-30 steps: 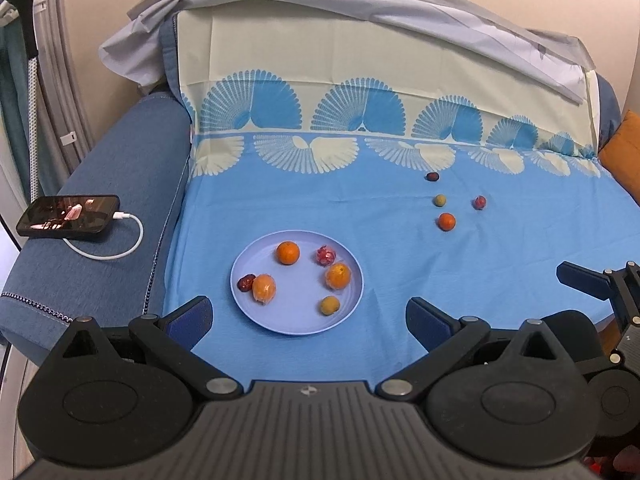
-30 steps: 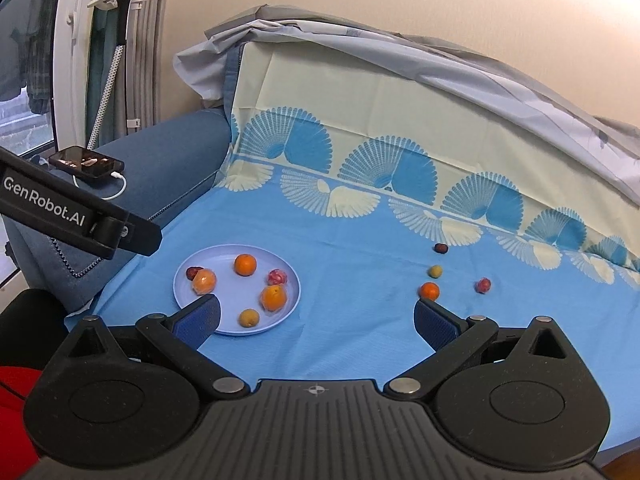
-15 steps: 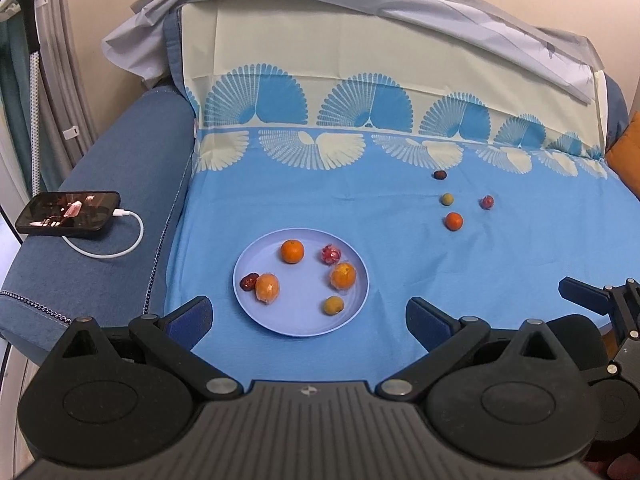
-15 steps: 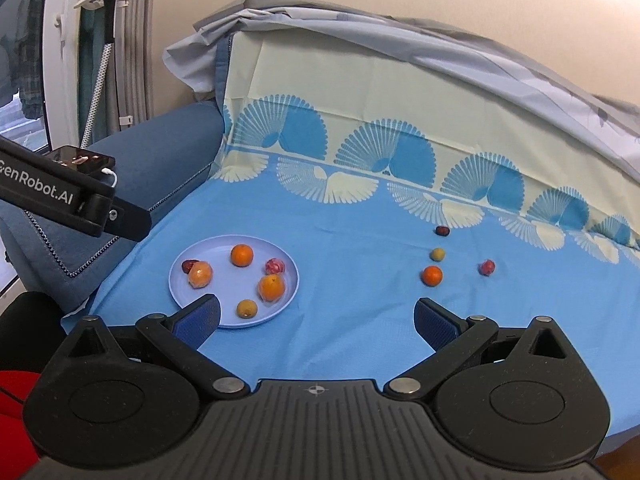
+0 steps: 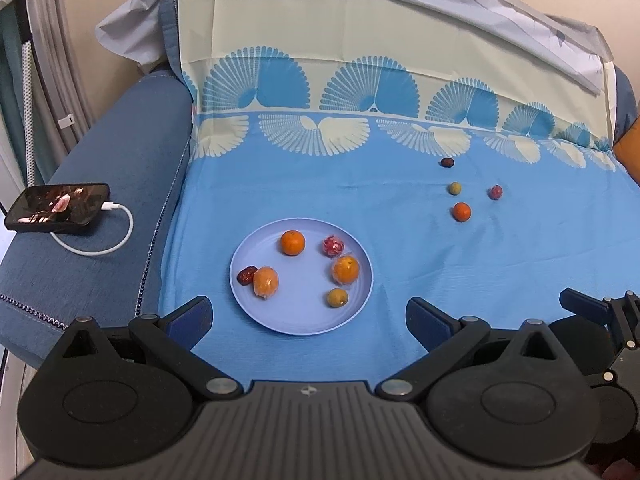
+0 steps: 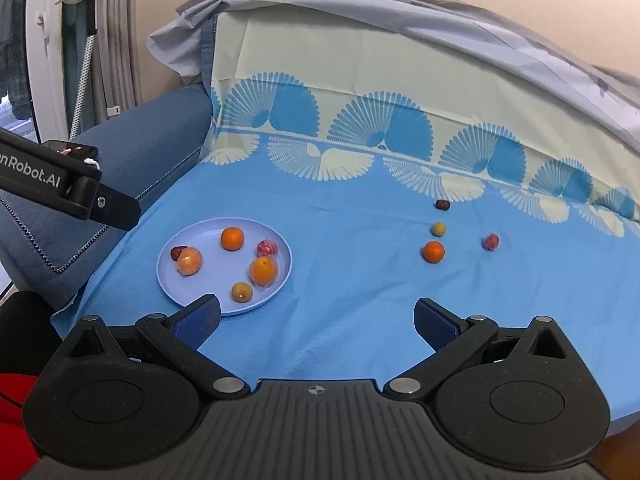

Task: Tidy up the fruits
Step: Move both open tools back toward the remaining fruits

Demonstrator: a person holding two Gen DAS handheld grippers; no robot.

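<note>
Fruit gathering is midway: six pieces sit on the round lilac plate (image 6: 182, 286), while four small loose fruits, the orange one (image 6: 433, 251) nearest, lie well right of it. Both jaws gape empty; right gripper (image 6: 316, 318) should reach there.

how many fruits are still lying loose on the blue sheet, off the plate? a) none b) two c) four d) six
c, four lie off the plate: an orange, a yellowish-green fruit, a red fruit and a dark fruit, grouped on the sheet to its right.
</note>
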